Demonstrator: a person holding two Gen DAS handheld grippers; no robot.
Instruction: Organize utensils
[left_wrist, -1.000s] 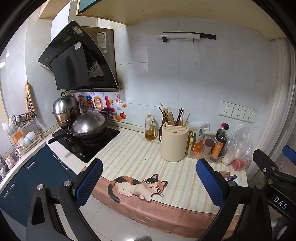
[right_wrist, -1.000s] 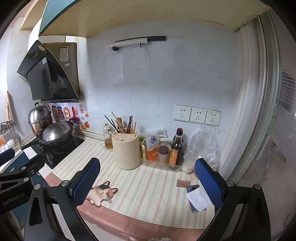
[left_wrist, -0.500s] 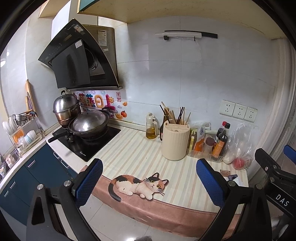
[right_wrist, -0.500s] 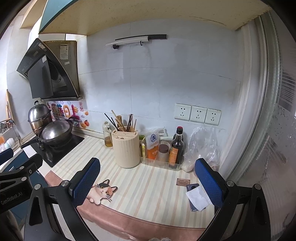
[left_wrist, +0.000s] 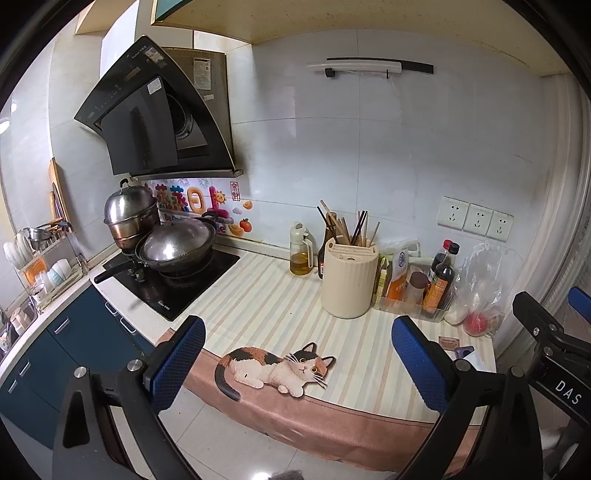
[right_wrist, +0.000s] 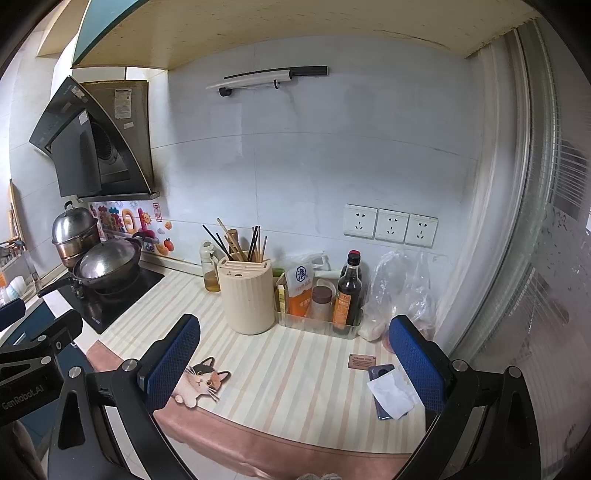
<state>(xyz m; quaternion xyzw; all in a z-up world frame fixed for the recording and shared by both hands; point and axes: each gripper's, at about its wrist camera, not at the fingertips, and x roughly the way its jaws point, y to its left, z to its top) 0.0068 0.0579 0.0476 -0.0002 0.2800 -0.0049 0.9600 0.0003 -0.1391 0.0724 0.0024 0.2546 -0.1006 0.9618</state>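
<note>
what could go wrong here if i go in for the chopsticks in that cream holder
The chopsticks splay at different angles in the utensil holder, so a pinch may catch several or tilt the holder. The oil bottle stands just behind-left of it and the sauce bottle in the clear tray to its right; a wide-open right tool or left tool could knock either over.

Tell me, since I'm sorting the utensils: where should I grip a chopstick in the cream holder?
Grip the upper end of a chopstick from above. Only the tops stick out of the cream holder, leaning and fanned apart, so the fingers can likely close on one stick and lift it along its lean.
</note>
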